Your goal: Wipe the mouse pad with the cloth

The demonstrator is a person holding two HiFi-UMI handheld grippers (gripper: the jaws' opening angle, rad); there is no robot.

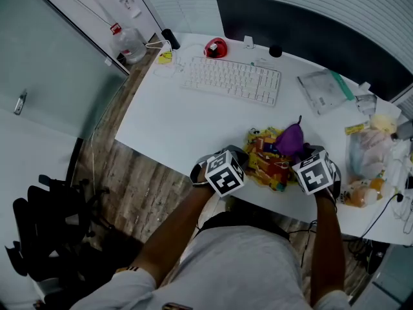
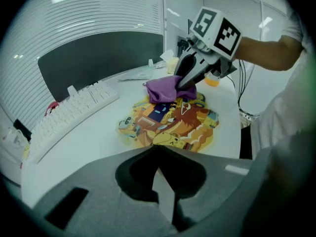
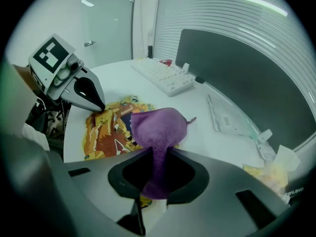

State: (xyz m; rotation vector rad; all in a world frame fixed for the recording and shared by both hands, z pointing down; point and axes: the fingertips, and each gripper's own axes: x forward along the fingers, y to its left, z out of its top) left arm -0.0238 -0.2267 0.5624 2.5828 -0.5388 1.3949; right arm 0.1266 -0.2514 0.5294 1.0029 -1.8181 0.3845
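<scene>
We hold the right gripper (image 3: 157,154) clenched on the purple cloth (image 3: 159,125). A fold of it is pinched between the jaws, and the rest bunches out over the mouse pad (image 3: 106,132) (the colourful cartoon-printed one). In the head view the cloth rests on the pad's 1 o'clock part. The pad lies on the white desk (image 1: 168,128) near its front edge, at about 5 o'clock from the keyboard (image 1: 231,80). Our left gripper (image 2: 158,149) has its jaws pressed together with nothing between them. Its tip sits at the pad's 9 o'clock edge, though we cannot tell whether it bears down there. The right gripper reaches in from the pad's 4 o'clock side.
</scene>
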